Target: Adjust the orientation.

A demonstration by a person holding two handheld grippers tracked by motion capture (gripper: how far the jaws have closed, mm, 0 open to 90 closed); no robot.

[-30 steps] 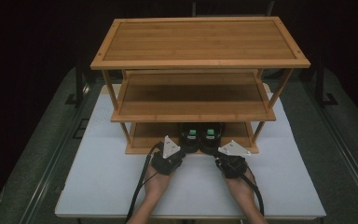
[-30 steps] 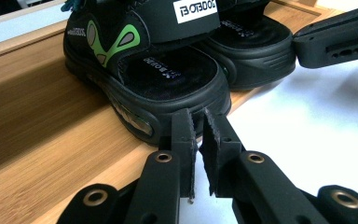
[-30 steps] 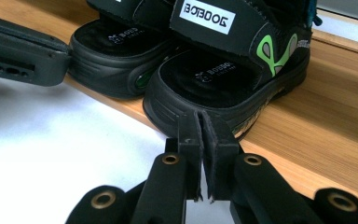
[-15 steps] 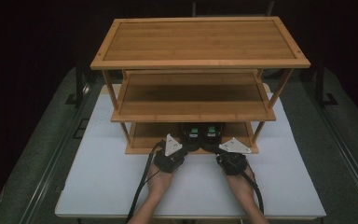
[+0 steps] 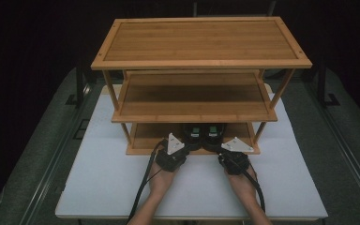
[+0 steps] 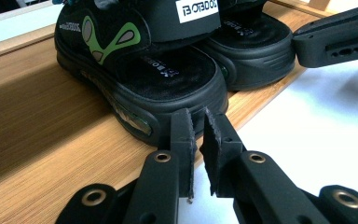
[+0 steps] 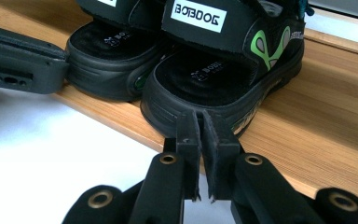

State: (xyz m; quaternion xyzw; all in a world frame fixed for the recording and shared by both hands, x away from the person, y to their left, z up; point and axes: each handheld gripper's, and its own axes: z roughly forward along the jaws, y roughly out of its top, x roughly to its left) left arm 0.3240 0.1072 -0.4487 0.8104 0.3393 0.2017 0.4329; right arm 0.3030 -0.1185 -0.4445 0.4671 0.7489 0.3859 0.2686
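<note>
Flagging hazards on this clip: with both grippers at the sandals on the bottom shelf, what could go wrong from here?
Both sandals' heels overhang the bottom shelf's front edge; a nudge might tip them out. The left gripper and right gripper are shut at the left sandal and right sandal heels, holding nothing, so they could push instead of grasp.

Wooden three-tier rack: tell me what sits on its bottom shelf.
A pair of black sandals with green markings stands on the bamboo rack's bottom shelf. The middle shelf covers their fronts and the shelf's back.

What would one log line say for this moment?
scene: two black sandals on bottom shelf of wooden rack | left gripper: shut, at left sandal's heel | right gripper: shut, at right sandal's heel
</note>
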